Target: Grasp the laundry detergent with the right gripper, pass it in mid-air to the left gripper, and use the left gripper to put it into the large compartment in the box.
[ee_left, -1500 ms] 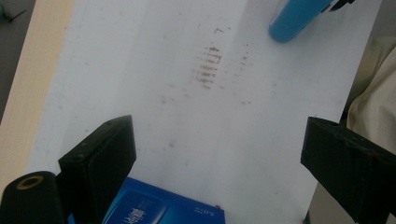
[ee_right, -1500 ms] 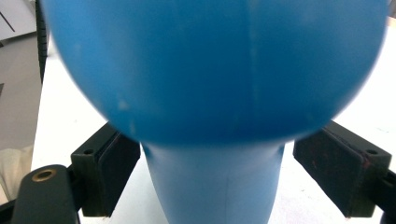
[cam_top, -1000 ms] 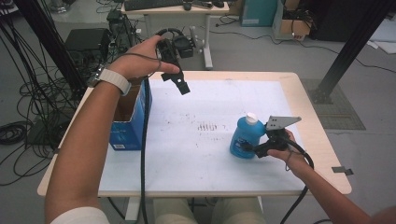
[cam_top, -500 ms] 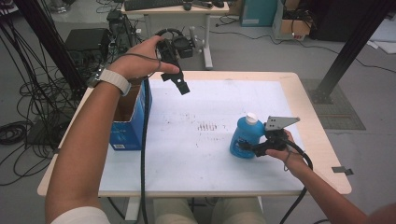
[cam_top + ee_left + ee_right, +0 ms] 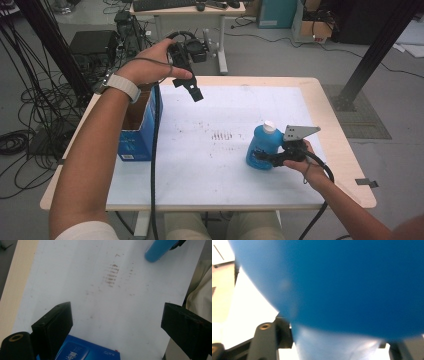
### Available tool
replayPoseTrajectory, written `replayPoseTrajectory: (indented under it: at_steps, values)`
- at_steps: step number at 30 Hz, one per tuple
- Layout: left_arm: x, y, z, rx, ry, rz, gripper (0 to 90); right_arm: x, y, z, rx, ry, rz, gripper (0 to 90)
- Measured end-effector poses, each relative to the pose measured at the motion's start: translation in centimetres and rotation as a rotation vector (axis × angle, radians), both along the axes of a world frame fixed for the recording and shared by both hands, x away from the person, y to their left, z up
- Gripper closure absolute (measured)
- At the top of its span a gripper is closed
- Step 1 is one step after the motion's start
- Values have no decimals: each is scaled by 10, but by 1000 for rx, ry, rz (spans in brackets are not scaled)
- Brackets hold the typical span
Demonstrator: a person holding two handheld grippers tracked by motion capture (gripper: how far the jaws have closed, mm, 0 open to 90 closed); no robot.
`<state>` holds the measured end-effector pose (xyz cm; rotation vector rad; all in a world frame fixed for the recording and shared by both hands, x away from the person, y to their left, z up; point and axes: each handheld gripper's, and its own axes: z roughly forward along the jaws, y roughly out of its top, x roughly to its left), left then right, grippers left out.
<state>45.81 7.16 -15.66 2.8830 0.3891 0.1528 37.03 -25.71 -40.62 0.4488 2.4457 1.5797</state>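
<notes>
A blue bottle [image 5: 260, 142] with a white cap stands upright on the white mat, right of centre. My right gripper [image 5: 260, 158] comes in from the right at its lower body. Its jaws have just been closing, and they now press on the bottle, one on each side. Up close in the right gripper view, the bottle [image 5: 337, 285] bulges between the jaws of that gripper [image 5: 330, 345]. My left gripper [image 5: 194, 91] hangs in the air over the back left of the table, open. In the left gripper view its jaws [image 5: 116, 312] stand wide apart with nothing between them, and the bottle [image 5: 157, 250] is far off.
An open blue cardboard box [image 5: 132, 142] stands at the table's left edge, under my left forearm, and its corner [image 5: 85, 351] lies below the left jaws. Brown smudges [image 5: 222, 135] mark the white mat [image 5: 225, 105]. Cables and a desk lie beyond the far edge.
The right gripper's jaws have drawn in against the blue bottle. Both hands and the bottle have kept their places.
</notes>
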Motion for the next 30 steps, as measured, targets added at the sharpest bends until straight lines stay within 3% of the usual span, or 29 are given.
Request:
replayPoseTrajectory:
  at_steps: [30]
  values:
    - [-2, -1, 1, 1, -3, -6, 113, -2, 0, -2, 10, -3, -5, 417]
